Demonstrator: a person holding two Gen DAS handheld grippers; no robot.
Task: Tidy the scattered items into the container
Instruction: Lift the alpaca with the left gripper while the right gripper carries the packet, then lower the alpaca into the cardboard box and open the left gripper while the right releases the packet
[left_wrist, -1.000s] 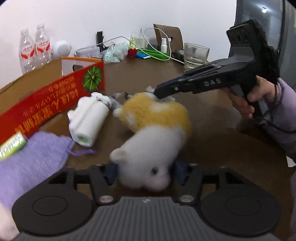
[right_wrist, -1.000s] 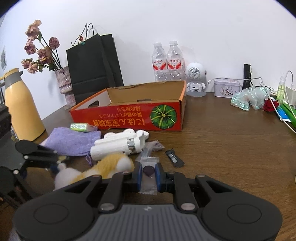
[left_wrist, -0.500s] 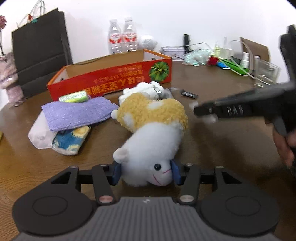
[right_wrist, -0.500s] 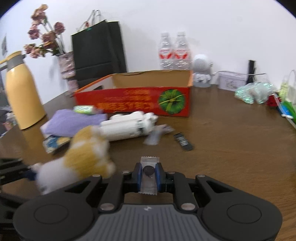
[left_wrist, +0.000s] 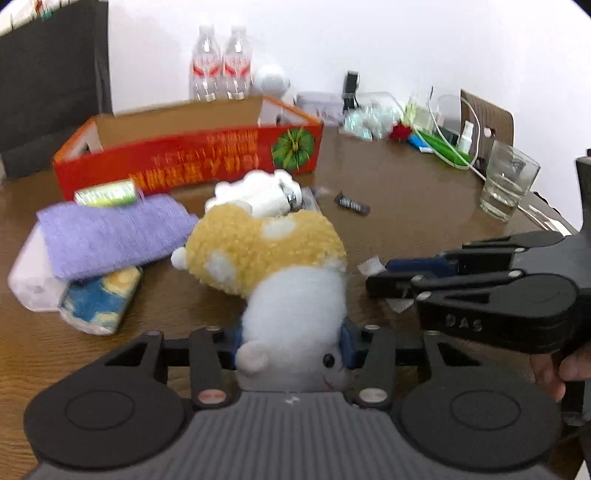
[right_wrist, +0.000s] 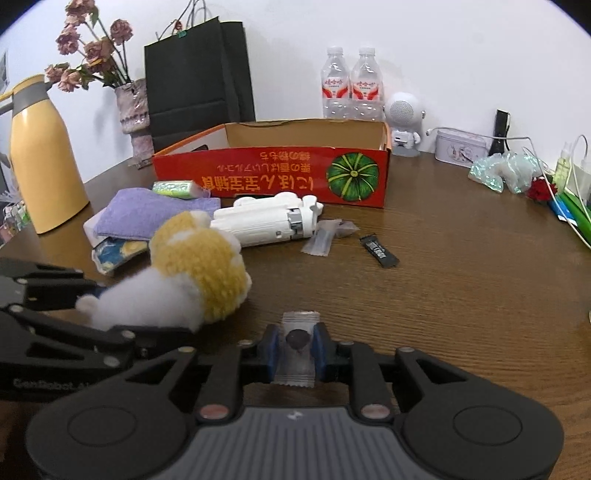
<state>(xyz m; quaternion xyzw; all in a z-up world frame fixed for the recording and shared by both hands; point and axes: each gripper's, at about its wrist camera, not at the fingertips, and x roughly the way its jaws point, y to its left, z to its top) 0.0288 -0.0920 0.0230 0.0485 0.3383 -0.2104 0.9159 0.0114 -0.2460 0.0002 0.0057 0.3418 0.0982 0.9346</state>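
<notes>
Jaws of the left gripper (left_wrist: 291, 345) have just been closing and pinch the white head of a plush toy (left_wrist: 273, 266), whose yellow body sticks out ahead of them above the tabletop (right_wrist: 461, 266). Jaws of the right gripper (right_wrist: 297, 349) have just been opening a little, yet a clear candy wrapper (right_wrist: 297, 347) sits pressed between their blue pads. Beyond both pairs of jaws stands the red cardboard box (right_wrist: 273, 177), with a purple cloth (right_wrist: 147, 216), a white roll (right_wrist: 269, 221) and a black sachet (right_wrist: 380, 251) lying before it.

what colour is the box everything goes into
The box is red outside with yellow lettering and a green pumpkin picture, plain brown cardboard inside; the right wrist view shows it best.
</notes>
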